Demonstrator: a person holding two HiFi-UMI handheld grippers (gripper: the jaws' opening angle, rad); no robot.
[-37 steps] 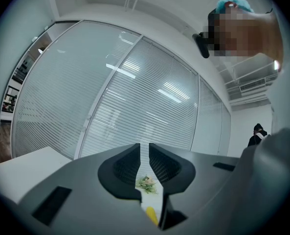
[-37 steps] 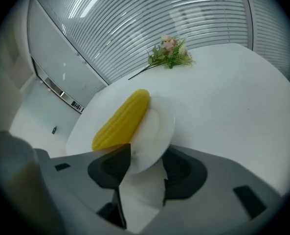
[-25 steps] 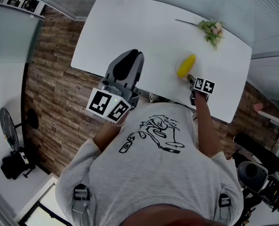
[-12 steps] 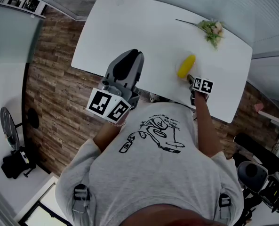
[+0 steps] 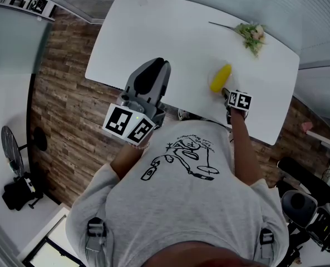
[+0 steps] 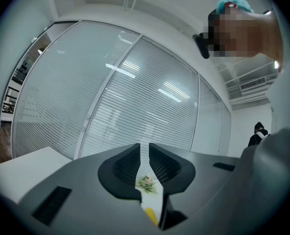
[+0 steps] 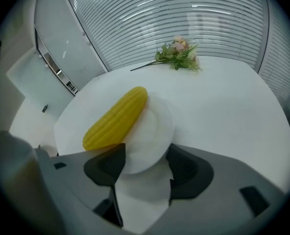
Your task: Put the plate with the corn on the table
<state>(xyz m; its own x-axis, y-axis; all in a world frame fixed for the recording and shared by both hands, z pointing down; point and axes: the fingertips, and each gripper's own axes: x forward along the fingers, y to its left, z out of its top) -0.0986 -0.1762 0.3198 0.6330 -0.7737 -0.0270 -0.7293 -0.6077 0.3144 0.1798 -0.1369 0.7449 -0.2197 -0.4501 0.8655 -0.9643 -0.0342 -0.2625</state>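
A yellow corn cob (image 7: 116, 117) lies on a small white plate (image 7: 157, 126), which rests flat on the white table (image 5: 153, 32). In the head view the corn (image 5: 220, 78) sits just beyond my right gripper (image 5: 227, 93). My right gripper (image 7: 145, 155) points down at the plate. Its jaws have just been opening and now stand wide, with the plate's near rim between them and the pads apart from it. My left gripper (image 5: 153, 65) hovers level at the table's near edge. Its fingers (image 6: 130, 163) stand close together with nothing between them.
A sprig of flowers (image 5: 251, 35) lies at the table's far right corner; it also shows in the right gripper view (image 7: 178, 53). Wooden flooring (image 5: 64, 110) runs along the table's left side. A glass wall with blinds (image 7: 184, 13) stands behind the table.
The marker cube on my right gripper has turned slightly. The corn, the table and my left gripper look unmoved.
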